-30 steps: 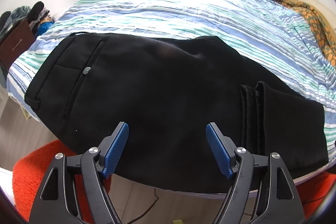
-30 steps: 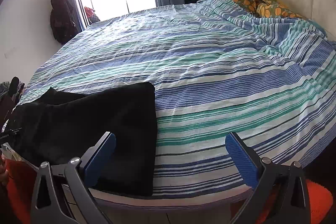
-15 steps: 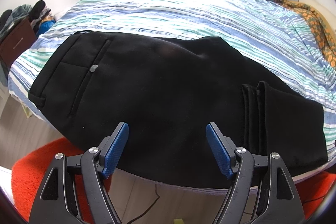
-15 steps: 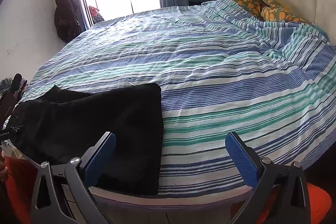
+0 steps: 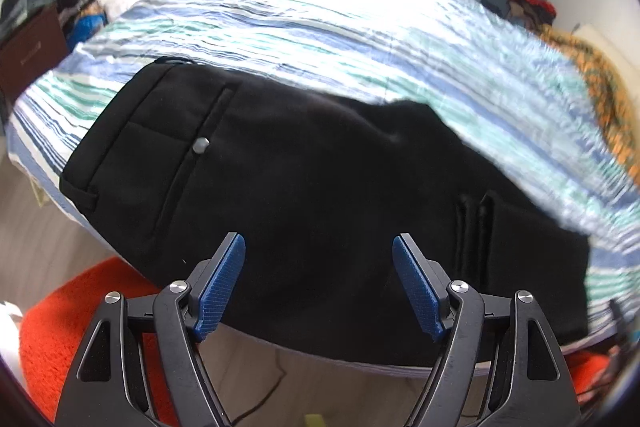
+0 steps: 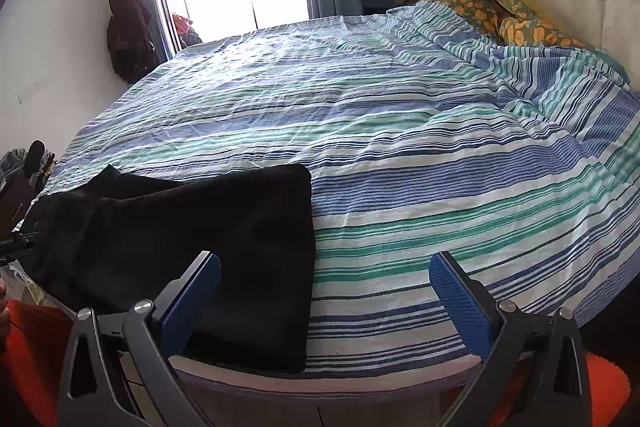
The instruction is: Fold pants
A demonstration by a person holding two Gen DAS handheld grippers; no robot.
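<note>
Black pants [image 5: 304,187] lie flat along the near edge of the bed [image 6: 400,147], on the striped cover. Left gripper [image 5: 319,279]: jaws wide apart, nothing btwn them, hovering just short of the pants' mid section; waistband w/ button [image 5: 200,145] sits ahead and to the left of the jaws, folded leg ends ahead-right. Right gripper [image 6: 324,293]: jaws also wide apart, empty (left pad overlaps the pants' end in view, contact unclear); the pants' straight end edge falls btwn the jaws, cloth toward the left one. Orange rug [image 5: 60,331] below, on the floor.
</note>
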